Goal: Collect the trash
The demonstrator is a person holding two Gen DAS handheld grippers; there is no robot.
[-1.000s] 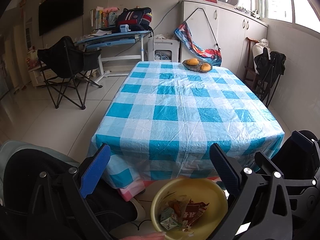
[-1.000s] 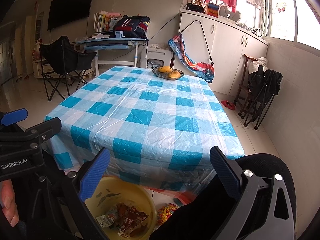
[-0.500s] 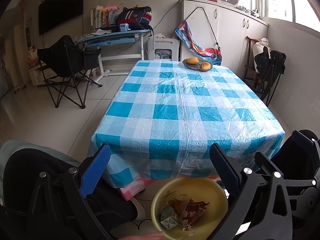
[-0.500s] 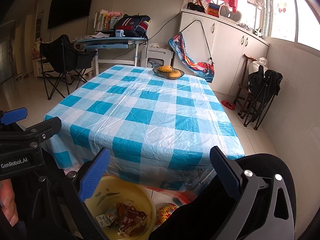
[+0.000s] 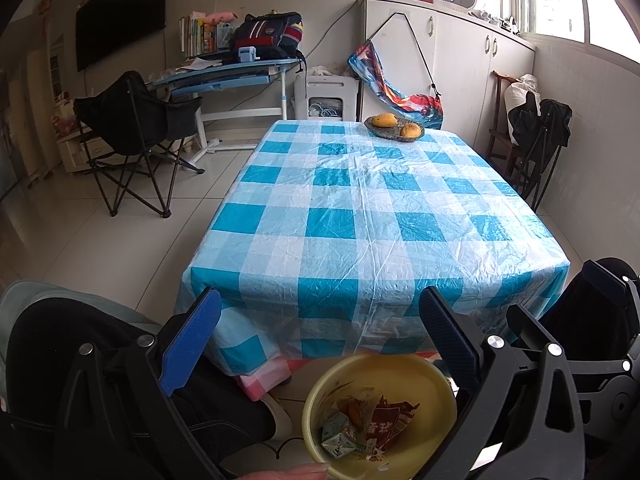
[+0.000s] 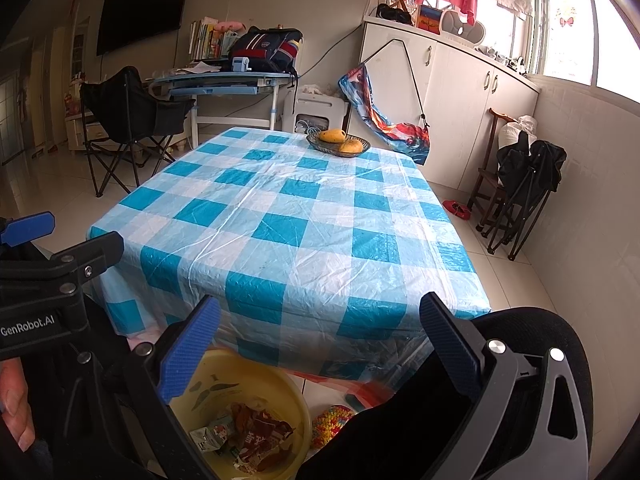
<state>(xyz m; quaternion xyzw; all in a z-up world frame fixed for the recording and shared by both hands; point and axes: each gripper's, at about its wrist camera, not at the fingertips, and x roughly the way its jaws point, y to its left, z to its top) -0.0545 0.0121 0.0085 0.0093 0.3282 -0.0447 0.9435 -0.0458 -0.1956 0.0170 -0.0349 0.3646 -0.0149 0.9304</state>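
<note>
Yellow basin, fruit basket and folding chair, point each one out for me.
yellow basin (image 5: 404,364): left wrist view, bare far inner wall.
fruit basket (image 6: 320,143): right wrist view, left woven rim.
folding chair (image 5: 136,116): left wrist view, black fabric seat back.

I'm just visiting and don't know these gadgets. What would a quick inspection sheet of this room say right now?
Surface: table with blue checked cloth, bare of trash as far as visible.
Job's things: yellow basin on the floor at the near table edge, holding wrappers and a small carton.
Clutter: fruit dish at the table's far end; knitted item on the floor beside the basin.
Grippers: left gripper and right gripper both open, holding nothing.
Cables: a dark wire runs up the wall behind the desk.
Surroundings: folding chair, backpack, white cabinets, wall television.
</note>
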